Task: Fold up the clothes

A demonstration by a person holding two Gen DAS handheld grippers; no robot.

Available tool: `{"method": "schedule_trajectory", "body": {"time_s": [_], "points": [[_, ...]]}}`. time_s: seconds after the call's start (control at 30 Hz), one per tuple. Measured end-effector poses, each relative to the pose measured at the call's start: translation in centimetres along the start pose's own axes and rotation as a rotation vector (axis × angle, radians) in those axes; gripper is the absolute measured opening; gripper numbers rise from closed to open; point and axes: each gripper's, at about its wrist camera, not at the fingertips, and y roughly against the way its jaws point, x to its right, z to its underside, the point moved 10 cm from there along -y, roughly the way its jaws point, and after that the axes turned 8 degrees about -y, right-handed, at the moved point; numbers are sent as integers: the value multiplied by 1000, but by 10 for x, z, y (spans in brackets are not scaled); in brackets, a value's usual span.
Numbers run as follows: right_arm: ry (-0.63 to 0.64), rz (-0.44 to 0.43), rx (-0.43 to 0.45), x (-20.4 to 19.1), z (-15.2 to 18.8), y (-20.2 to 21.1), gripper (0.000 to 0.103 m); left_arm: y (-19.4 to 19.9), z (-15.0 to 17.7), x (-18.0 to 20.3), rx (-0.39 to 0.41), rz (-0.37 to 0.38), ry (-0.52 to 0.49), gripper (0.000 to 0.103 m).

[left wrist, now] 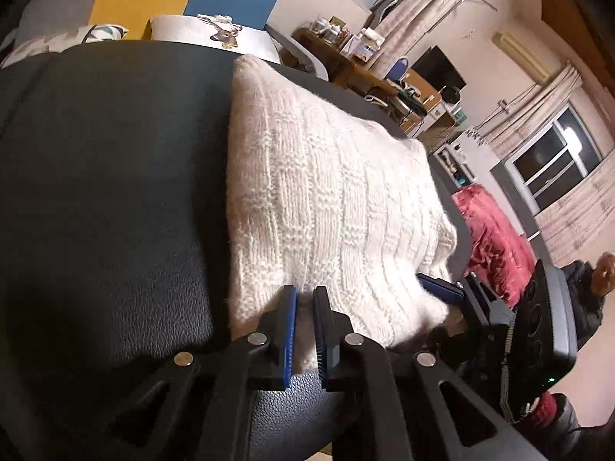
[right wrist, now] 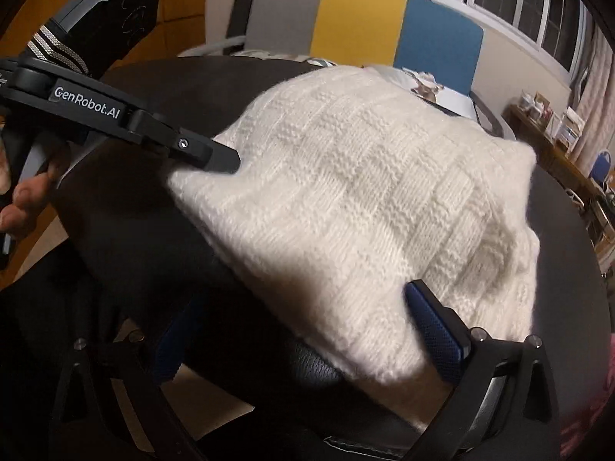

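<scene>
White knit sweater [left wrist: 326,199], folded, lies on black tabletop [left wrist: 107,192], long axis running near-to-far. Left gripper [left wrist: 305,330] at its near edge, jaws nearly together w/ knit between them, grip unclear. Right gripper [right wrist: 307,330] spread wide over near-right corner.

Cream walls [left wrist: 480,11] enclose the room, with dark windows [left wrist: 553,157] behind pale curtains [left wrist: 576,223]. A chair back [right wrist: 365,27] in grey, yellow and blue panels stands beyond the black leather-textured desk [left wrist: 96,192]. A cluttered wooden shelf [left wrist: 369,73] lines the wall, beside what may be a dark monitor [left wrist: 438,67].
</scene>
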Motion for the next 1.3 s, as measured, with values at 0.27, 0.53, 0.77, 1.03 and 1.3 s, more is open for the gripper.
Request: {"method": "schedule_trajectory", "body": {"time_s": [0.27, 0.53, 0.77, 1.03, 1.3], "points": [[-92, -155, 62, 16, -30, 37, 103, 82, -27, -3, 211, 127, -56, 22], [-200, -231, 201, 65, -110, 56, 103, 43, -118, -26, 192, 17, -137, 22], [-219, -207, 13, 90, -67, -21, 102, -44, -87, -4, 0, -104, -389, 23], [-323, -508, 102, 129, -87, 20, 103, -33, -124, 55, 16, 183, -470, 23], [-207, -682, 28, 177, -125, -10, 103, -80, -77, 116, -200, 337, -656, 23]]}}
